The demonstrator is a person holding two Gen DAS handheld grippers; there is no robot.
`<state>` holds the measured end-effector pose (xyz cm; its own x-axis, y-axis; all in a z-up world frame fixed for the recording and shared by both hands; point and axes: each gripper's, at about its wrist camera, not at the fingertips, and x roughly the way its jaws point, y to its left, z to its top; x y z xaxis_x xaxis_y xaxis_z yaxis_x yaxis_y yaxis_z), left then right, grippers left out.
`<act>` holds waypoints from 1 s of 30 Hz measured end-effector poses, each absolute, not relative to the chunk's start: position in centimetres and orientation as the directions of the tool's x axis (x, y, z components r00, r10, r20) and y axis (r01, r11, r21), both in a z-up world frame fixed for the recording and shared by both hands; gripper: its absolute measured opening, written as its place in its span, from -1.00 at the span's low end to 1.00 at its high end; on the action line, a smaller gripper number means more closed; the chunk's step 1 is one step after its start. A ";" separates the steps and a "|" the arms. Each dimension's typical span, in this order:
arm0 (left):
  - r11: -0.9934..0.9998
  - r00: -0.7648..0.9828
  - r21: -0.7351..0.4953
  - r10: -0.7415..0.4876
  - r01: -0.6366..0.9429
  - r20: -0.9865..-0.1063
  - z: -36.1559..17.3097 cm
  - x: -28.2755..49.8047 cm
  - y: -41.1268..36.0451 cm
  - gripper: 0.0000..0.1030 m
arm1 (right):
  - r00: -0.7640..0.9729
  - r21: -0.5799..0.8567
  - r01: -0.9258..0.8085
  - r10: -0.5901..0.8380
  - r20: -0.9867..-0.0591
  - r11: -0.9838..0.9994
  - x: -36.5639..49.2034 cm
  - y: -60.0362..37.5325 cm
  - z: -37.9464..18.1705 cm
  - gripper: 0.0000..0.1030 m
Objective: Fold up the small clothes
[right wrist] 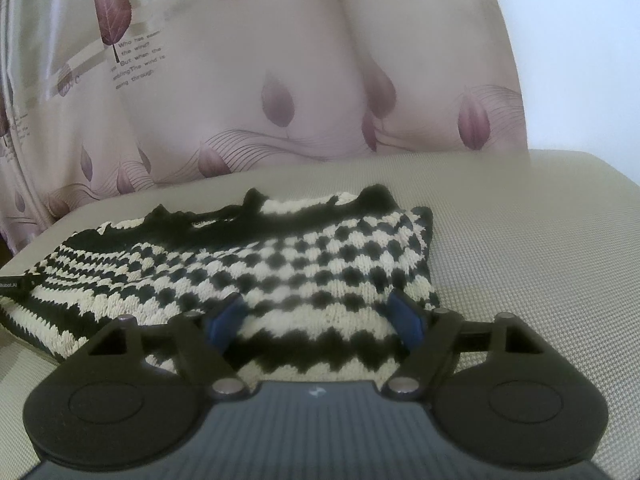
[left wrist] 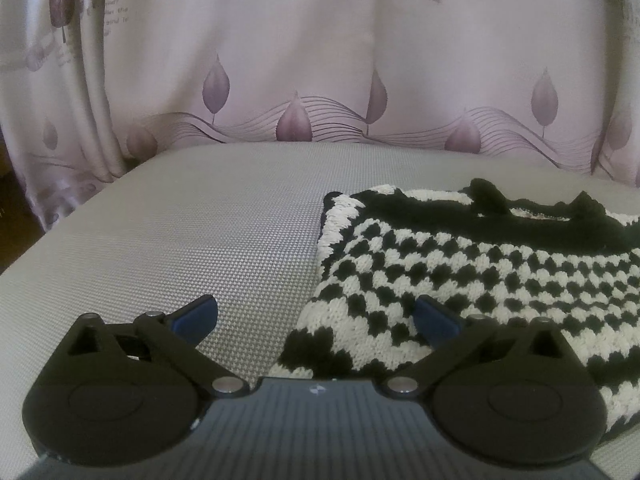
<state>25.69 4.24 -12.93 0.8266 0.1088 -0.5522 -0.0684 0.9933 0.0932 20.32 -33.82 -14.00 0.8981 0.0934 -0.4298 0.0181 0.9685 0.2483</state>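
Observation:
A small black-and-white knitted garment (left wrist: 480, 272) lies flat on a grey woven surface (left wrist: 180, 232), with a black neckline at its far side. My left gripper (left wrist: 316, 320) is open, low over the garment's near left corner; its right finger lies on the knit, its left finger over bare surface. In the right wrist view the same garment (right wrist: 280, 264) lies ahead. My right gripper (right wrist: 320, 320) is open and straddles the garment's near right edge. Neither holds cloth.
A pale curtain (left wrist: 320, 60) with purple leaf prints hangs just behind the surface's far edge. Bare grey surface (right wrist: 540, 240) extends right of the garment. The left gripper's edge (right wrist: 10, 286) shows at far left in the right wrist view.

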 end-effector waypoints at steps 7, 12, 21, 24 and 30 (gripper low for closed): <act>0.993 0.827 0.095 0.109 -0.068 -0.552 -13.0 25.7 4.3 1.00 | 0.898 0.246 0.020 0.091 -0.431 0.969 20.3 -33.8 -14.0 0.54; 0.993 0.827 0.096 0.110 -0.068 -0.551 -13.0 25.7 4.3 1.00 | 0.898 0.247 0.020 0.092 -0.431 0.969 20.4 -33.8 -14.0 0.55; 0.993 0.826 0.094 0.110 -0.070 -0.553 -13.0 25.7 4.4 1.00 | 0.897 0.248 0.023 0.090 -0.432 0.968 20.4 -33.9 -14.1 0.63; 0.993 0.826 0.094 0.111 -0.070 -0.552 -13.0 25.7 4.4 1.00 | 0.897 0.247 0.023 0.089 -0.432 0.969 20.5 -33.9 -14.2 0.64; 0.993 0.825 0.091 0.111 -0.073 -0.554 -13.1 25.7 4.4 1.00 | 0.896 0.247 0.024 0.089 -0.434 0.969 20.5 -33.9 -14.1 0.67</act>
<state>25.74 4.45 -13.07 0.8249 0.1111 -0.5543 -0.0729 0.9932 0.0906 20.48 -33.88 -14.13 0.8965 0.0885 -0.4341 0.0240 0.9687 0.2472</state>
